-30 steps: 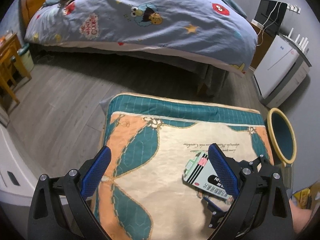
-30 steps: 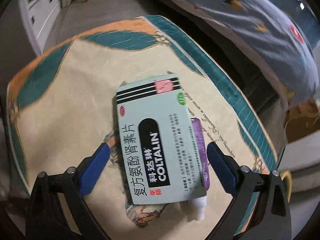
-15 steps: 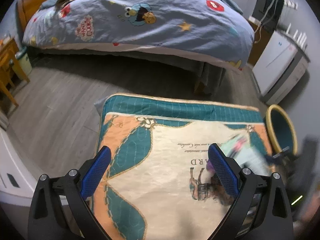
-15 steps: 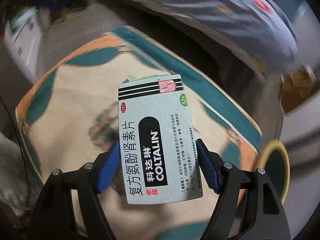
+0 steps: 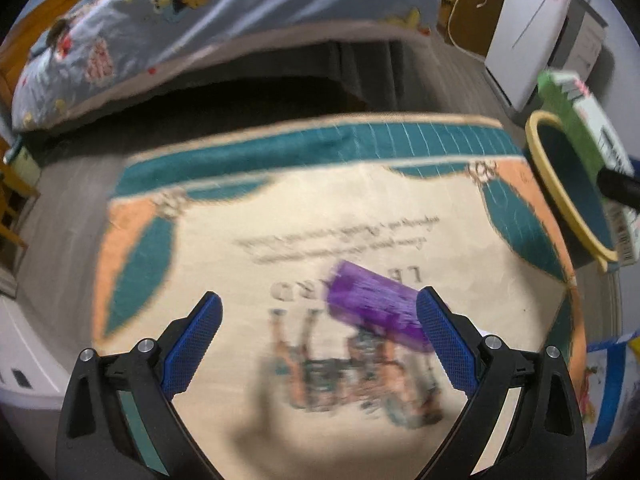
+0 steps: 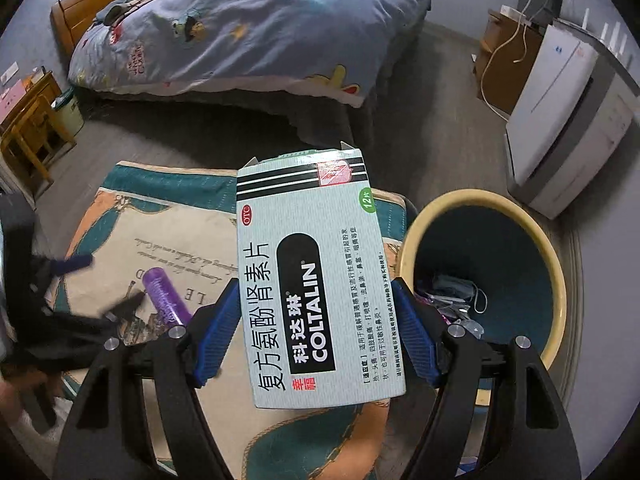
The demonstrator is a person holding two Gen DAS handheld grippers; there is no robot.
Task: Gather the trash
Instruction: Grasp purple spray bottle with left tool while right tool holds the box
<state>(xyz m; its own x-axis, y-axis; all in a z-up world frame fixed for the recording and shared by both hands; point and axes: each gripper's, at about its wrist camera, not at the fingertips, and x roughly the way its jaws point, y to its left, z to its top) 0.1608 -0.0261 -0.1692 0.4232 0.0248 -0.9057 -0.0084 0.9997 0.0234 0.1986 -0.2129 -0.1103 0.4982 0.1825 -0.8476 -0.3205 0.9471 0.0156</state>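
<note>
My right gripper [image 6: 316, 312] is shut on a pale green Coltalin medicine box [image 6: 316, 280], held in the air beside the yellow-rimmed teal trash bin [image 6: 416, 240]. The box also shows in the left wrist view [image 5: 580, 124], over the bin [image 5: 540, 148]. A purple tube [image 5: 372, 308] lies on the patterned cushion [image 5: 224, 264]; it also shows in the right wrist view [image 6: 166, 294]. My left gripper [image 5: 320, 332] is open, low over the cushion, with the tube just inside its right finger.
The bin holds several bits of trash [image 6: 452, 300]. A bed with a blue cartoon duvet [image 6: 240, 28] stands behind the cushion. A white appliance [image 6: 560, 100] stands at right, a wooden stool [image 6: 32, 132] at left.
My right gripper closed on the medicine box, lifted it off the cushion and carried it right to the bin, uncovering the purple tube. My left gripper moved forward towards the tube.
</note>
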